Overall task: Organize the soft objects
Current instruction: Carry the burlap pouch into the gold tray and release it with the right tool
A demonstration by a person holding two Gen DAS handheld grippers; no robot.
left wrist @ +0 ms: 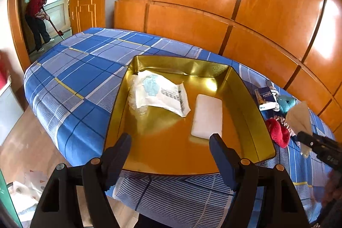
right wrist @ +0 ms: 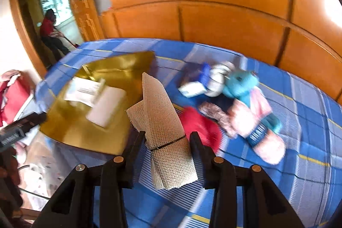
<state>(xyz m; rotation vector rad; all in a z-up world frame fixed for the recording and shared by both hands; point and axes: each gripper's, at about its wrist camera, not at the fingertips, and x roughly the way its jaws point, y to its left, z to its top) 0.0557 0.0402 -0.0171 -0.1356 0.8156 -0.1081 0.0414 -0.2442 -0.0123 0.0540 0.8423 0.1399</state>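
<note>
Overhead, left tongs (left wrist: 170, 155) wide, empty; right tongs (right wrist: 165, 144) clamping beige mesh roll (right wrist: 162, 121) above plaid bedsheet (right wrist: 299, 121).

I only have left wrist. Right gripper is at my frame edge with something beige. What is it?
Observer: A folded beige mesh cloth, clamped between the jaws of the right gripper.
Operator: Loose or bound?
Observer: Bound. A thin black band circles it near the jaws.
Operator: Anything else outside my frame?
Observer: A blurred pink soft item with a dark blue band lies on the bed, right of the red soft item.
</note>
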